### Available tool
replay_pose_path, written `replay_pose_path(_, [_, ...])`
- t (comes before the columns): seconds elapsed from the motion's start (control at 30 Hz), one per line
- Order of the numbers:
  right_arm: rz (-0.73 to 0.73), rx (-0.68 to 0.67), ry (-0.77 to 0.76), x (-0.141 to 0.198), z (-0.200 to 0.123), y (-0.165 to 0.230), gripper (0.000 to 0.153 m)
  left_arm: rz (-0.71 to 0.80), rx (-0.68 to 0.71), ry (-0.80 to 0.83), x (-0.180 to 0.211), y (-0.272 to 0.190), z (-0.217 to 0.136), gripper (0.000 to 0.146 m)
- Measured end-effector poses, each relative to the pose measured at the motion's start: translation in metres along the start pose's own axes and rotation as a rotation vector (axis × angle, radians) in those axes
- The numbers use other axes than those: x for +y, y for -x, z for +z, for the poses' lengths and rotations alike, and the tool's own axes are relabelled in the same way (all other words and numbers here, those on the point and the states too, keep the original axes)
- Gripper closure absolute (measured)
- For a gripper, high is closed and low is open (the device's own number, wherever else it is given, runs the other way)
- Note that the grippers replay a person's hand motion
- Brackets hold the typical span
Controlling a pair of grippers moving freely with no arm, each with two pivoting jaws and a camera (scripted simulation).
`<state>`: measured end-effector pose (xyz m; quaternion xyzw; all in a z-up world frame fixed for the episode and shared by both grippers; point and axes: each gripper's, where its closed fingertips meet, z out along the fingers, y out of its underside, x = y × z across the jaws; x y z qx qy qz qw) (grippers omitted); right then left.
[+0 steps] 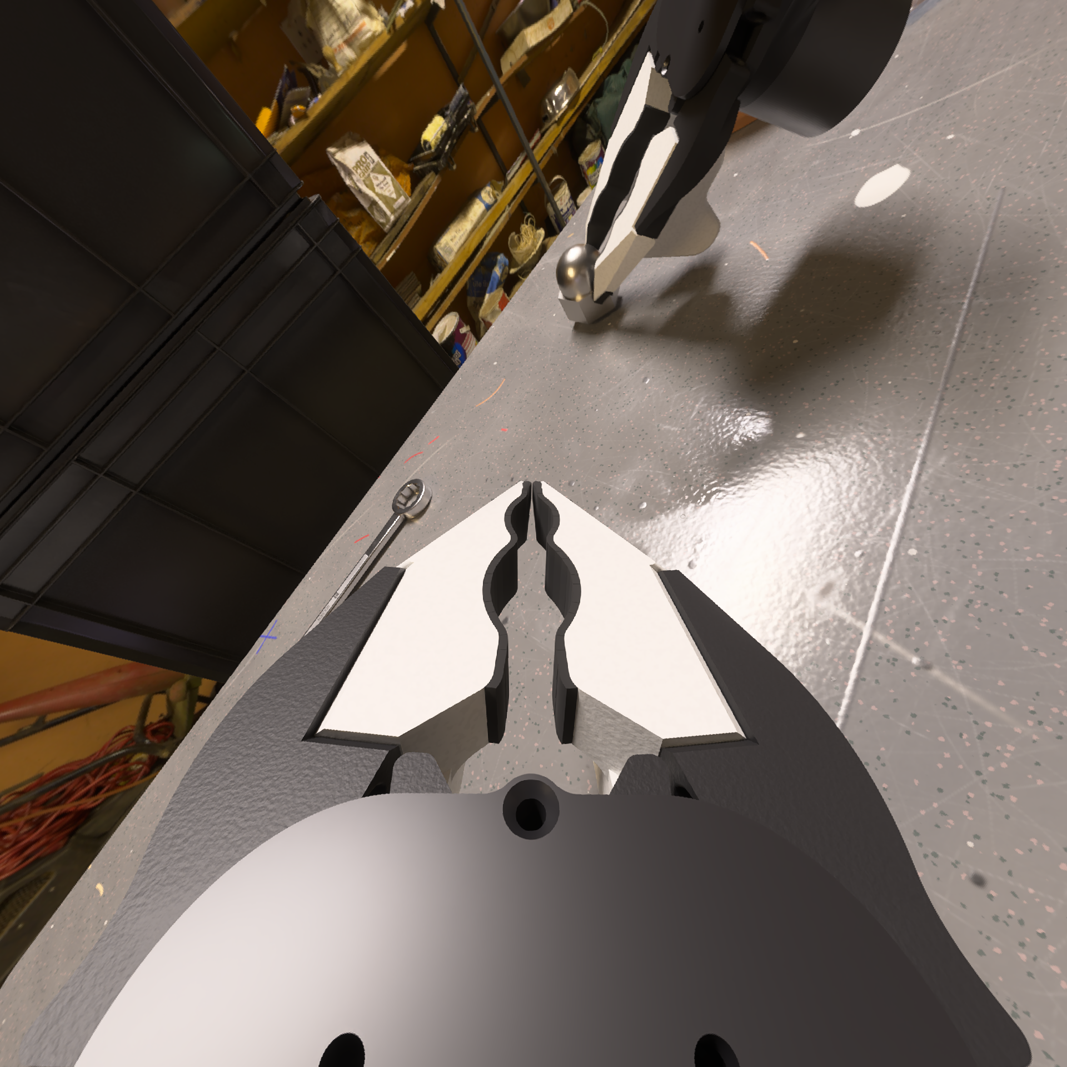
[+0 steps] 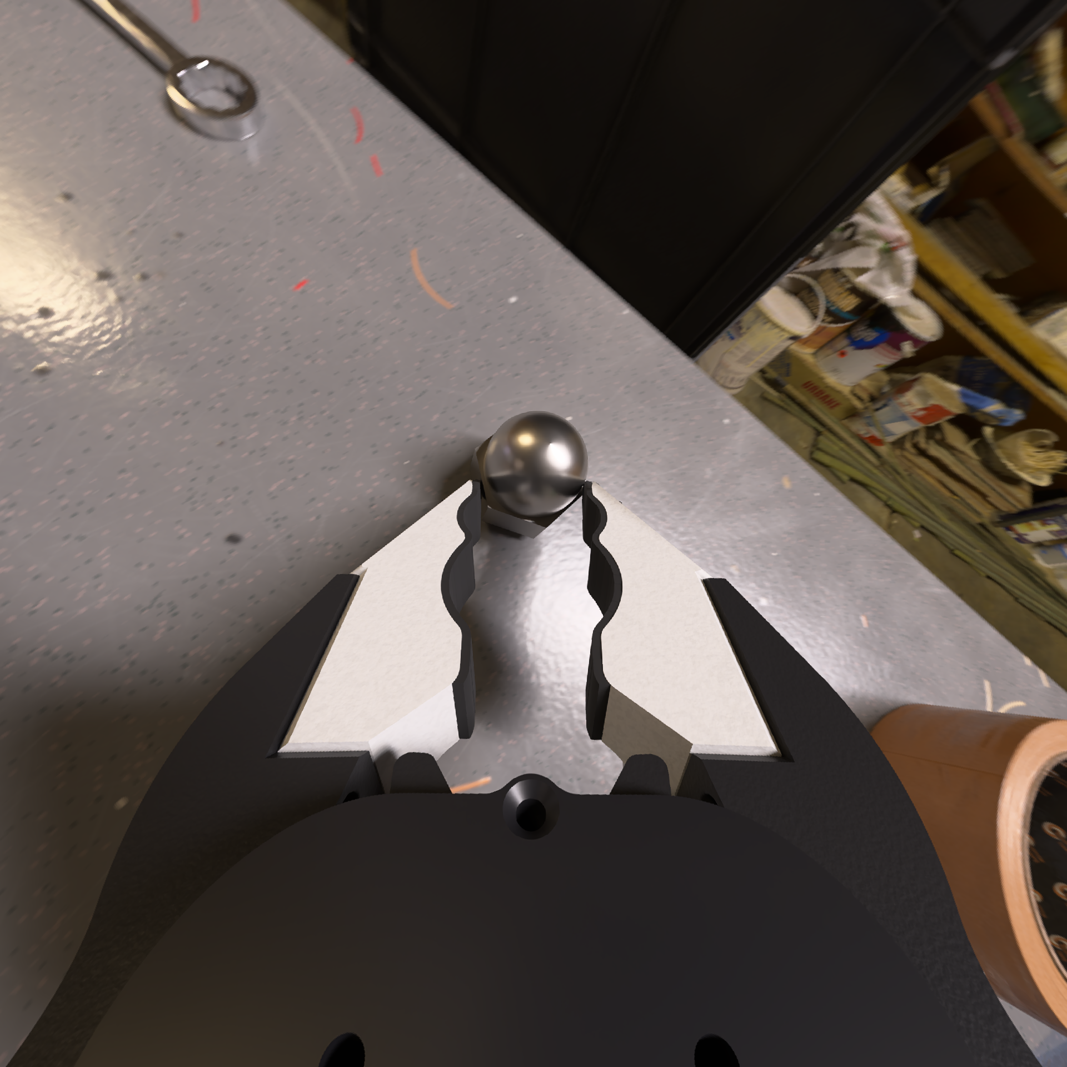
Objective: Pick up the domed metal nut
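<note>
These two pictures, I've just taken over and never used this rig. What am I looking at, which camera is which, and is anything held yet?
Each picture comes from a camera mounted on one gripper, looking forward along its two white fingers.

In the left wrist view, the left gripper is shut on nothing, over the grey speckled table. A wrench lies just beside it, near the table edge. Farther off you see the other gripper at the nut.

In the right wrist view, the right gripper has its fingertips on either side of the domed metal nut. The jaws look closed on its lower part, and in the left wrist view the nut's base appears to rest on the table, so it is not lifted. A roll of brown tape sits at the lower right, the wrench at the top left.
</note>
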<state>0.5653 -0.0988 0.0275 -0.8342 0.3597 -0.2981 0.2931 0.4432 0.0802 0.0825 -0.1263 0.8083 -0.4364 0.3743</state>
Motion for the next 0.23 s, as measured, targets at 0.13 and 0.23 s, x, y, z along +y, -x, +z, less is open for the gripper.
replay_pose_path(0.13, [0.036, 0.079, -0.13, -0.015, -0.016, -0.023, 0.118, 0.001, -0.018, -0.027, -0.003, 0.003, -0.002, 0.146])
replay_pose_path(0.23, [0.081, 0.057, -0.335, -0.034, -0.047, -0.036, 0.118, -0.002, -0.052, -0.064, -0.008, 0.01, -0.005, 0.146])
